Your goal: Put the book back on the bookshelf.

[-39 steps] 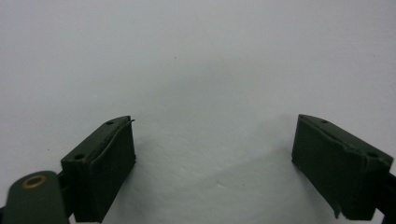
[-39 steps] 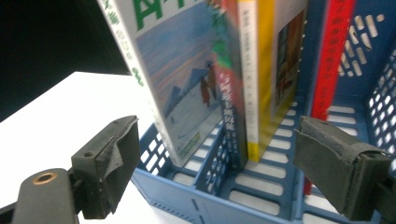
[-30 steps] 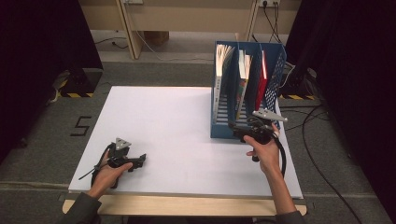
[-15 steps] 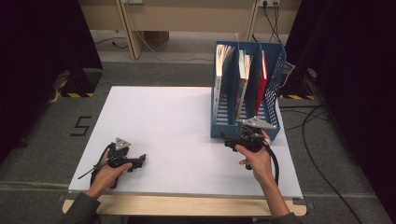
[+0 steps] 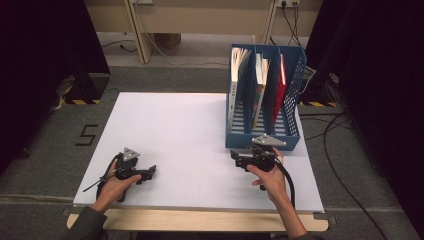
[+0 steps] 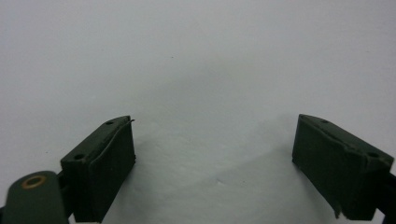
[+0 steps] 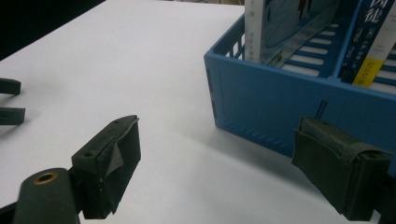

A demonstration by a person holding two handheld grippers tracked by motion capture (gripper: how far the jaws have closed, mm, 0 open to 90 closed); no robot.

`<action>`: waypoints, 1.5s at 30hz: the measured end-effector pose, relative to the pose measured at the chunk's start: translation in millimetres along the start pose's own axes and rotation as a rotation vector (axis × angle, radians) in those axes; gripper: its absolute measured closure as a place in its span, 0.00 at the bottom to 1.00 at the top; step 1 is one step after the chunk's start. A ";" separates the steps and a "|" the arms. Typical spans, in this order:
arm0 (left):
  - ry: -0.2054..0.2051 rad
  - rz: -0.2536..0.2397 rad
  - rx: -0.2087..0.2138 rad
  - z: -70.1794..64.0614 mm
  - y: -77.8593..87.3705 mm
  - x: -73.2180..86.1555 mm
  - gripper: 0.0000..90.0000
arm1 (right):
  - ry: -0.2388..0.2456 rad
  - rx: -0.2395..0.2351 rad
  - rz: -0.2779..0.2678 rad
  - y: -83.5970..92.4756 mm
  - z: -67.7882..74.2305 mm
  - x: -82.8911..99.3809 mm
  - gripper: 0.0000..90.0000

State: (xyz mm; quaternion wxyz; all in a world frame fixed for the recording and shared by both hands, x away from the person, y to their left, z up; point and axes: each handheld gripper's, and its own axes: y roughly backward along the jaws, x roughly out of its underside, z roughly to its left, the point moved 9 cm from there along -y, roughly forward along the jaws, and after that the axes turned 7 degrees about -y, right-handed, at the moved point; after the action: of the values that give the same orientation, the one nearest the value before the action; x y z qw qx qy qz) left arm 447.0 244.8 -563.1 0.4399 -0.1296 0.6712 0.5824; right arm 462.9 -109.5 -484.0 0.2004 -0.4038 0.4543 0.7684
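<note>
A blue file rack (image 5: 262,141) stands at the table's right back and holds several upright books, among them a white-spined book (image 5: 244,75) and a red book (image 5: 281,82). My right gripper (image 5: 236,159) is just in front of the rack's near wall, jaws pointing left, open and empty. In the right gripper view the right gripper (image 7: 219,123) has the blue rack (image 7: 261,102) at its right. My left gripper (image 5: 151,171) lies low on the white table (image 5: 170,125) near the front left, open, with bare tabletop between the jaws of the left gripper (image 6: 212,126).
The table's front edge (image 5: 200,207) is close under both hands. Cables (image 5: 340,130) run over the floor to the right of the table. The left gripper's jaw tips (image 7: 9,100) show at the far left of the right gripper view.
My right gripper has moved left and back toward the person, away from the rack's front right corner. The left gripper has stayed in place.
</note>
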 end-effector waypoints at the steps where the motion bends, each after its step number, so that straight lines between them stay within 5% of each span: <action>1: 0.000 0.000 0.000 0.0 0.0 0.0 0.13 | -0.003 0.002 0.005 -0.7 0.1 2.2 0.18; 19: -0.002 0.001 0.005 -0.2 0.2 0.1 0.13 | 0.028 0.017 0.085 -3.0 1.1 36.1 0.18; 45: -0.003 0.000 0.005 -0.2 0.2 0.2 0.13 | 0.205 0.055 0.228 -5.6 7.4 90.7 0.18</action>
State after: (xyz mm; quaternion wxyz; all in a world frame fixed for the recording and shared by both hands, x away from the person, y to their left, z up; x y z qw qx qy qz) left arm 446.7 244.8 -563.1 0.4412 -0.1277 0.6719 0.5810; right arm 409.6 -105.6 -557.9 0.0753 -0.4203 0.5362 0.7281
